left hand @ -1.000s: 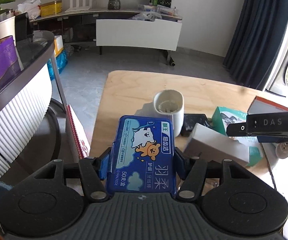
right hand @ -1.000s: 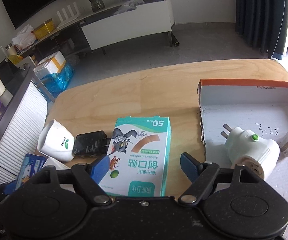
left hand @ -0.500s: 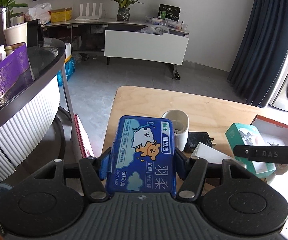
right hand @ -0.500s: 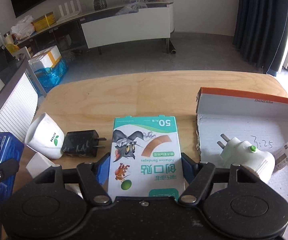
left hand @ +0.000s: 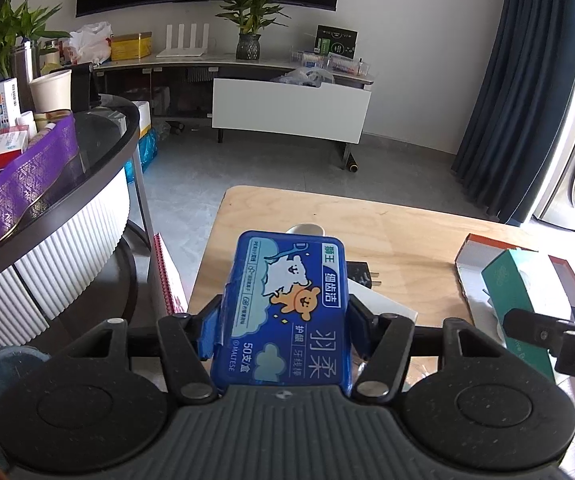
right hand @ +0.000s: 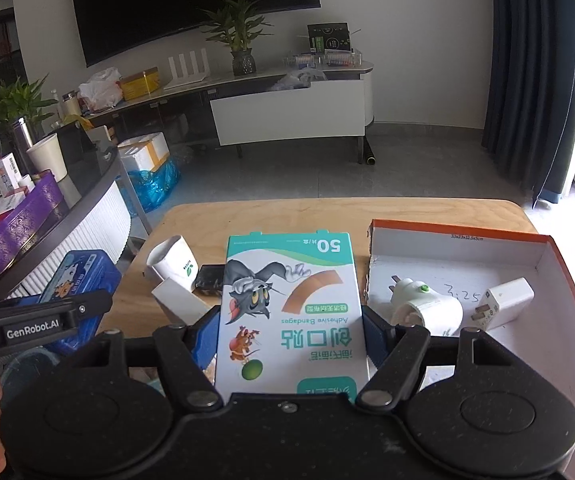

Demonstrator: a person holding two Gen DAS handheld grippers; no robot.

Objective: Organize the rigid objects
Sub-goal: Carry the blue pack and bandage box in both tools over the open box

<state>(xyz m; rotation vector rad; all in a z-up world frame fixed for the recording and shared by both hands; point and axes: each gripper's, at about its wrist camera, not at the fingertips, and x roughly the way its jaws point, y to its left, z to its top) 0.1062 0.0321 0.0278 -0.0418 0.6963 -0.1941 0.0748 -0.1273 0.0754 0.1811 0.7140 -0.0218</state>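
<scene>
Blue floss-pick box mid-frame, clamped lengthwise. Teal-white bandage box centre frame, clamped, print upside down.

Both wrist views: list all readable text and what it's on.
"Adhesive Bandages", "50": bandage box in the right gripper, printed upside down.
"GenRobot.AI": left gripper side, seen from the right wrist view.
"3:25": handwritten on the floor of the orange-rimmed box.
"50", "MALTESE": blue floss-pick case.
Chinese characters on both packs, and the size print on the box wall: too small to read.
</scene>
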